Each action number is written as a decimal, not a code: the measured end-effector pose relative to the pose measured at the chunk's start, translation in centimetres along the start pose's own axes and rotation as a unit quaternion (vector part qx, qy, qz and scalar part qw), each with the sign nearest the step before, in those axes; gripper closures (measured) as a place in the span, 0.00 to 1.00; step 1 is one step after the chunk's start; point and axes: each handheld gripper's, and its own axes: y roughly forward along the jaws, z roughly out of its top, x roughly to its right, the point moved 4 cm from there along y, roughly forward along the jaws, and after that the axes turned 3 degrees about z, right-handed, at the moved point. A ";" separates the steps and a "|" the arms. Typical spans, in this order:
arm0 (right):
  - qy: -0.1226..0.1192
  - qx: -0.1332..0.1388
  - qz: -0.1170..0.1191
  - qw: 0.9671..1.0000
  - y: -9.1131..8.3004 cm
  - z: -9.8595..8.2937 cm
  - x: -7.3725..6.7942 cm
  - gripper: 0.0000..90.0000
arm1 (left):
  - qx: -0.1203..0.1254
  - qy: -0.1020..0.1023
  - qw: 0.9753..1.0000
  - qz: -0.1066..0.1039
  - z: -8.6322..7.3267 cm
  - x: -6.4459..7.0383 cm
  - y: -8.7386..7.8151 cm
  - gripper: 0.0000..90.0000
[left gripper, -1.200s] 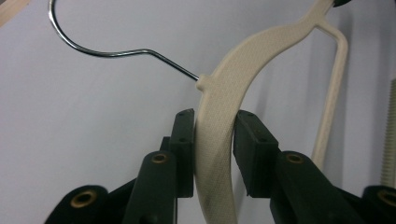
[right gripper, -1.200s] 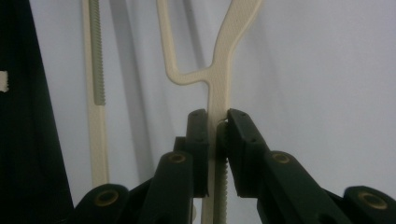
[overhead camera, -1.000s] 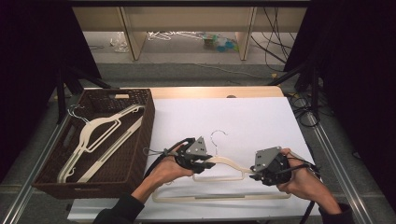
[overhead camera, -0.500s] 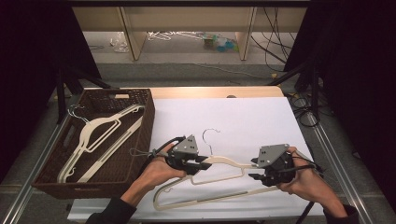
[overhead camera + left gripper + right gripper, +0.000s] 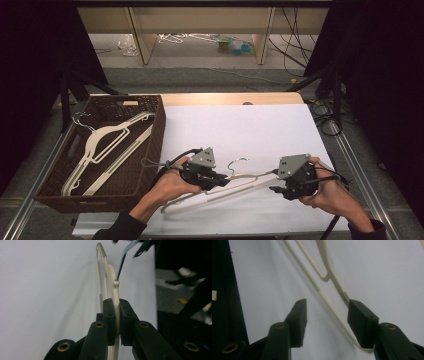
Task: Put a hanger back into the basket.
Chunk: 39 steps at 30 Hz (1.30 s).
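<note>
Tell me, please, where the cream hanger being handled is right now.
In the high view, the hanger is over the white sheet near its front edge, right of the basket, between the left gripper, clamped near its hook, and the open right gripper.

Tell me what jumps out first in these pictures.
A cream hanger is tilted above the white table, near its front edge. The left gripper is shut on its shoulder, near the metal hook, while the right gripper stands open around the other end. At the left, a wicker basket holds more hangers.
</note>
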 end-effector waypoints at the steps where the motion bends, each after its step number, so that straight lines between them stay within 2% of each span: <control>1: 0.002 0.001 0.001 1.000 -0.1 0.0 0.0 0.54 | 0.001 -0.003 1.000 0.000 0.0 -0.1 0.0 0.95; 3: 0.011 0.005 -0.005 1.000 -0.3 0.0 0.1 0.48 | 0.013 -0.032 0.999 -0.009 0.0 -0.2 0.0 0.95; 4: 0.021 0.006 -0.006 1.000 -0.4 0.0 0.1 0.48 | 0.012 -0.028 1.000 -0.006 0.0 -0.3 -0.1 0.95; 6: 0.025 0.011 -0.012 1.000 -0.6 0.0 0.3 0.46 | 0.009 -0.028 1.000 0.010 0.0 -0.5 -0.3 0.95; 9: 0.044 0.020 -0.019 0.999 -0.9 0.0 0.4 0.45 | 0.010 -0.036 0.999 0.013 0.2 -1.0 -0.8 0.95; 11: 0.061 0.049 -0.034 0.996 -0.8 0.1 0.5 0.45 | 0.016 -0.042 0.999 0.021 0.5 -1.4 -1.3 0.95; 13: 0.075 0.074 -0.038 0.994 -0.9 0.1 0.5 0.44 | 0.020 -0.043 0.998 0.034 0.8 -1.6 -1.9 0.95; 17: 0.101 0.118 -0.039 0.987 -1.3 0.2 0.5 0.41 | 0.035 -0.053 0.997 0.037 2.0 -2.1 -3.5 0.95; 20: 0.114 0.152 -0.052 0.980 -1.4 0.3 0.5 0.39 | 0.058 -0.068 0.995 0.046 3.4 -2.7 -5.1 0.95; 22: 0.127 0.168 -0.060 0.976 -1.5 0.4 0.4 0.39 | 0.073 -0.069 0.993 0.055 4.4 -3.0 -6.2 0.95; 24: 0.128 0.183 -0.069 0.972 -1.6 0.5 0.4 0.38 | 0.094 -0.068 0.991 0.068 5.6 -3.2 -7.5 0.95; 25: 0.125 0.190 -0.067 0.971 -1.5 0.6 0.3 0.38 | 0.096 -0.065 0.991 0.066 6.2 -3.2 -8.2 0.95; 27: 0.114 0.190 -0.060 0.973 -1.6 0.8 0.0 0.38 | 0.111 -0.071 0.989 0.068 7.4 -3.5 -9.8 0.95; 28: 0.115 0.198 -0.062 0.972 -1.5 0.9 -0.1 0.37 | 0.115 -0.072 0.988 0.069 7.8 -3.7 -10.3 0.95; 32: 0.113 0.205 -0.054 0.971 -1.4 1.1 -0.6 0.36 | 0.122 -0.071 0.985 0.096 9.3 -4.6 -13.2 0.95; 33: 0.113 0.211 -0.056 0.969 -1.3 1.1 -0.6 0.35 | 0.125 -0.073 0.984 0.100 9.6 -4.9 -13.8 0.95; 37: 0.118 0.220 -0.055 0.967 -0.9 0.9 -0.8 0.34 | 0.126 -0.079 0.980 0.132 9.8 -6.3 -16.7 0.95; 38: 0.119 0.218 -0.051 0.967 -0.8 0.8 -0.8 0.34 | 0.128 -0.083 0.979 0.138 9.6 -6.6 -17.5 0.95; 39: 0.122 0.222 -0.051 0.966 -0.6 0.7 -0.9 0.34 | 0.131 -0.085 0.977 0.148 9.4 -7.0 -18.2 0.95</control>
